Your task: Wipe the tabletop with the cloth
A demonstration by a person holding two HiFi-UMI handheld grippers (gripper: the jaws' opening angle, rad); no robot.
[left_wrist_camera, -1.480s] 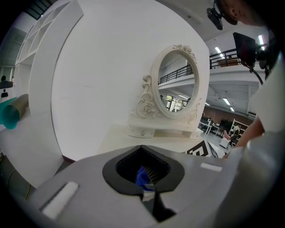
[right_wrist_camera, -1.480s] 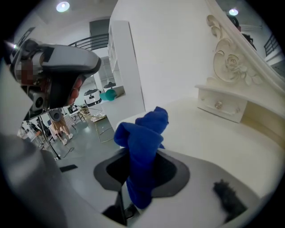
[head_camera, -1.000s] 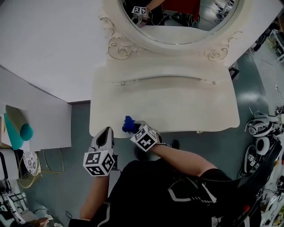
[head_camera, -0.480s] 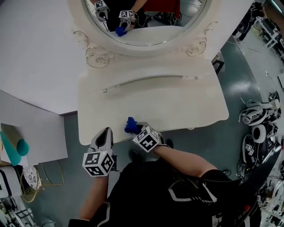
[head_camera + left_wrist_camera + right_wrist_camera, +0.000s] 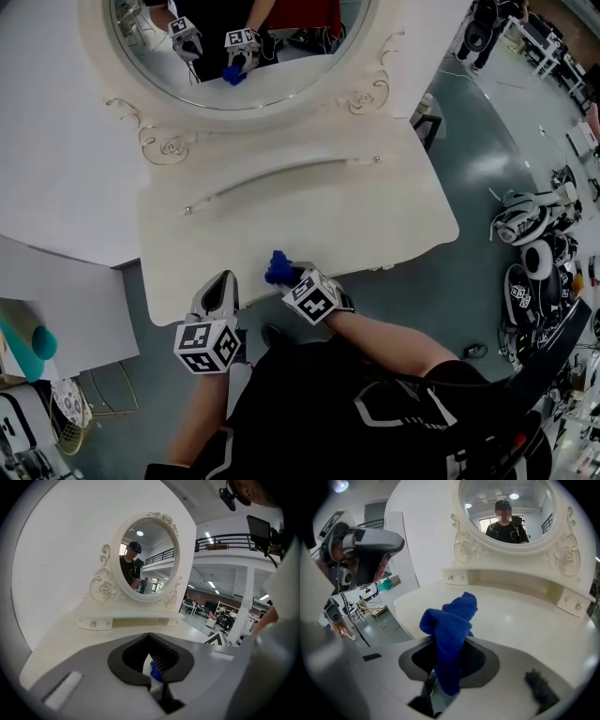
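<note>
Right hand-held gripper (image 5: 289, 275) clamps bunched blue cloth (image 5: 449, 634) at table (image 5: 375, 216) front edge, left hand-held gripper (image 5: 223, 281) near-closed, empty; best press cloth flat, sweep overlapping.

Bright even indoor light, soft shadows; gripper views fisheye w/ dark corners.

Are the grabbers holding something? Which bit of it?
The right gripper pinches the blue cloth by its lower end; the rest sticks up. The left gripper is shut and holds nothing.
</note>
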